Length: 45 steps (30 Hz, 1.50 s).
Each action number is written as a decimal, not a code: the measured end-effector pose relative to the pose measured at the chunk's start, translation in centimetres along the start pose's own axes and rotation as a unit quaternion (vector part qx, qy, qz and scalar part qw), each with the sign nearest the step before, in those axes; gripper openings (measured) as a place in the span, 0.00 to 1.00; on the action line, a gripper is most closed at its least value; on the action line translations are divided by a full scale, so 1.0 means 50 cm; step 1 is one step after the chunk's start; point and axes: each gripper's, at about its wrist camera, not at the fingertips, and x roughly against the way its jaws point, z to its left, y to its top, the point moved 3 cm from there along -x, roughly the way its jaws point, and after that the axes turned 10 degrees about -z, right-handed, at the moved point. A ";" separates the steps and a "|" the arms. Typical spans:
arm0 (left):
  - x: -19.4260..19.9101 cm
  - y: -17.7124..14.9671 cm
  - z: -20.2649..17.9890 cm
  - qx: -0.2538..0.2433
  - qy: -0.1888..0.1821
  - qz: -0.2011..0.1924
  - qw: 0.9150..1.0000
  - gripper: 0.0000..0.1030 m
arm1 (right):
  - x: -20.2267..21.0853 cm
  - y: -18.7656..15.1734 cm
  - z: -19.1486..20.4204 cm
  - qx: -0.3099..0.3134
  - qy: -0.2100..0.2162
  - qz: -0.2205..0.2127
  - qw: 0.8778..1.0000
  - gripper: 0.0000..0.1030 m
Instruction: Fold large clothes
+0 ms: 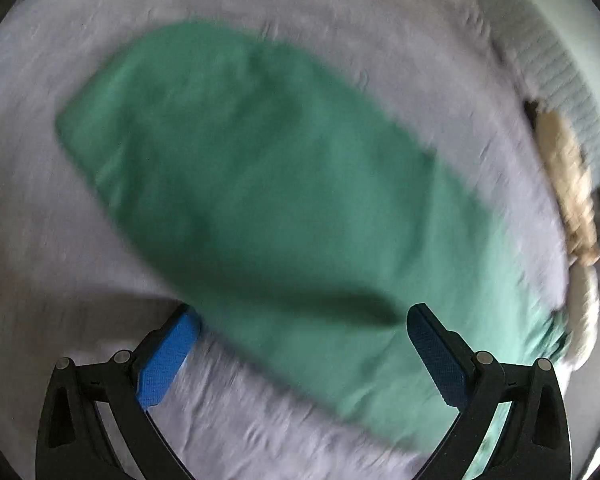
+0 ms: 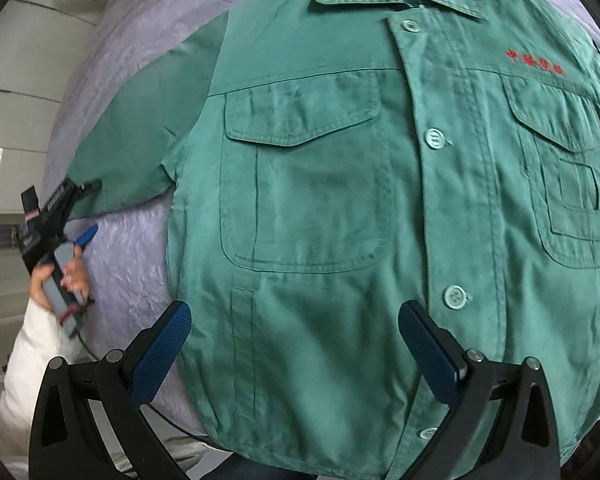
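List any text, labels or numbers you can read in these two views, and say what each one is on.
Red embroidered characters on the chest of the green work jacket, above a flap pocket: too small and blurred to read.
Labels on the left gripper seen in the right wrist view: too small to read.
Left wrist view: motion-blurred, no text visible.

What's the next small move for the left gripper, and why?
Probably lower the left gripper and close on the sleeve end. The shirt lies flat and buttoned on the sheet, sleeve spread out sideways, and both grippers' jaws stand open and hold nothing.
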 end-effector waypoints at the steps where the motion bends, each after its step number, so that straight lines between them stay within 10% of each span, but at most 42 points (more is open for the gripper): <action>1: 0.007 0.014 -0.002 0.003 -0.013 -0.018 1.000 1.00 | -0.004 0.004 0.004 0.003 -0.003 0.000 1.000 1.00; 2: 0.015 0.026 -0.004 0.001 -0.019 -0.040 0.999 0.94 | -0.005 0.005 0.009 0.006 -0.006 -0.001 1.000 1.00; 4: 0.020 0.044 -0.008 -0.012 -0.019 -0.055 0.998 0.50 | -0.003 0.010 0.010 0.008 -0.010 -0.002 1.000 1.00; 5: 0.013 0.050 -0.007 -0.017 -0.028 -0.043 0.999 0.11 | -0.005 0.009 0.013 0.008 -0.013 -0.002 1.000 1.00; 6: 0.011 0.050 -0.002 -0.011 -0.048 -0.034 0.998 0.06 | -0.005 0.009 0.013 0.006 -0.013 -0.002 1.000 1.00; 13: 0.105 0.084 -0.106 -0.100 -0.110 -0.066 0.987 0.06 | -0.002 0.000 0.006 -0.016 0.001 -0.015 1.000 1.00; 18: 0.207 0.038 -0.282 -0.188 -0.180 -0.085 0.962 0.06 | 0.038 0.001 -0.039 -0.039 0.016 -0.038 0.998 1.00; 24: 0.243 -0.123 -0.554 -0.301 -0.237 -0.056 0.922 0.06 | 0.105 0.031 -0.141 -0.076 0.026 -0.076 0.994 1.00; 31: 0.104 -0.427 -0.755 -0.448 -0.175 0.003 0.877 0.06 | 0.153 0.021 -0.307 -0.141 -0.004 -0.100 0.985 1.00; 34: 0.050 -0.509 -0.752 -0.487 -0.138 0.039 0.862 0.30 | 0.155 0.003 -0.376 -0.178 -0.016 -0.096 0.979 1.00; 36: 0.053 -0.540 -0.727 -0.499 -0.123 0.042 0.857 0.81 | 0.160 0.000 -0.414 -0.192 -0.021 -0.092 0.977 1.00; 41: 0.142 -0.557 -0.682 -0.534 -0.121 0.004 0.836 0.85 | 0.173 0.026 -0.432 -0.180 -0.044 -0.107 0.977 1.00; 45: 0.192 -0.467 -0.578 -0.505 -0.068 -0.053 0.859 0.85 | 0.180 0.098 -0.350 -0.093 -0.043 -0.137 0.985 1.00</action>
